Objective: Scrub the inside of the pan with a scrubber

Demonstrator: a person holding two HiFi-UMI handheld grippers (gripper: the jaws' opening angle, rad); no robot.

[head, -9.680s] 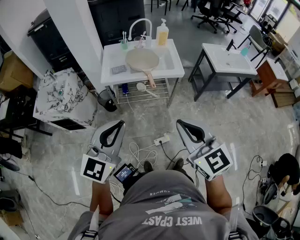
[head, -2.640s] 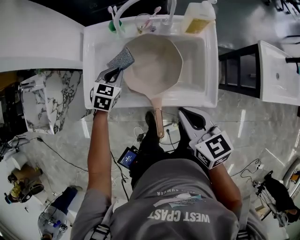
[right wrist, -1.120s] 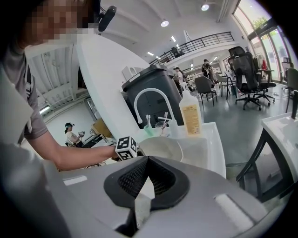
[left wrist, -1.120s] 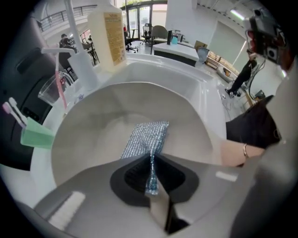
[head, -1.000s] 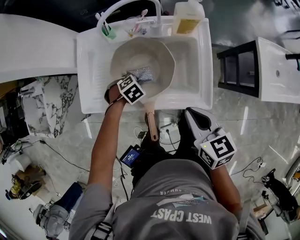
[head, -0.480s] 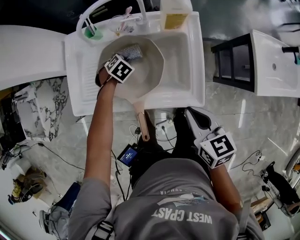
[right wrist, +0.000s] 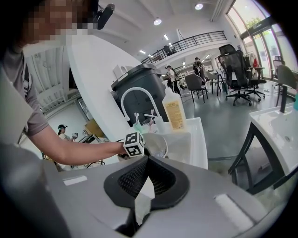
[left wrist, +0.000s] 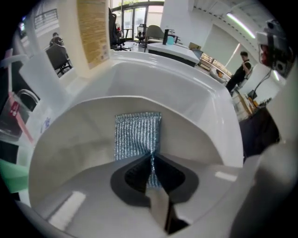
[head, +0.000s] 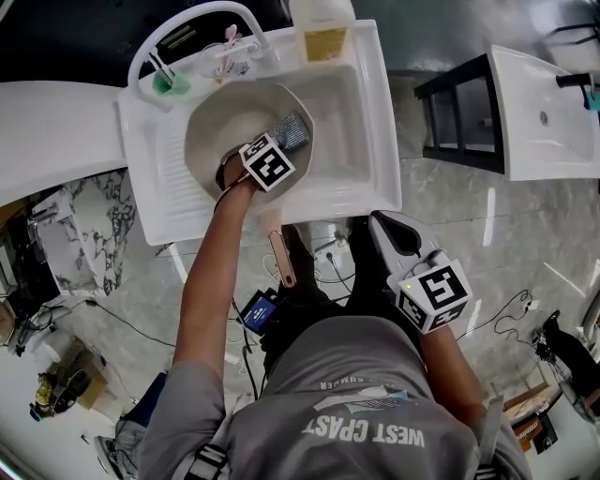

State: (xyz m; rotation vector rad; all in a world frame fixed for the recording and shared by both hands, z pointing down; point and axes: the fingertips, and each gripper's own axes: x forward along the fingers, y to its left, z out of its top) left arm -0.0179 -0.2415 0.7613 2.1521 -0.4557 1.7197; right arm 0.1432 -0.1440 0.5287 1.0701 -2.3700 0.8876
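White capitals on the person's grey T-shirt (head: 361, 412), just behind the right gripper (head: 380, 225), read "WEST COAST" upside down, with the 6th letter unclear. Up-left of the left gripper (left wrist: 150, 155), the soap bottle (left wrist: 93, 32) label's print is too small to read.

Ahead of you: white sink (head: 361, 122). Along its back edge, left to right:
- green cup (head: 164, 82) holding toothbrushes
- clear cup (head: 232, 61), also with toothbrushes
- soap bottle (head: 322, 28) of yellow liquid

White arched faucet (right wrist: 136, 89) rises behind the cups.

To your right, well apart: second white basin (head: 544, 112) on a dark frame (head: 459, 112).

To your left: marble-patterned cabinet (head: 89, 225).

Pale stone floor (head: 487, 216) with loose cables (head: 511, 309).

Small lit screen (head: 260, 312) at your waist.

Far background: office chairs (right wrist: 235, 69), dark bin (right wrist: 153, 81).
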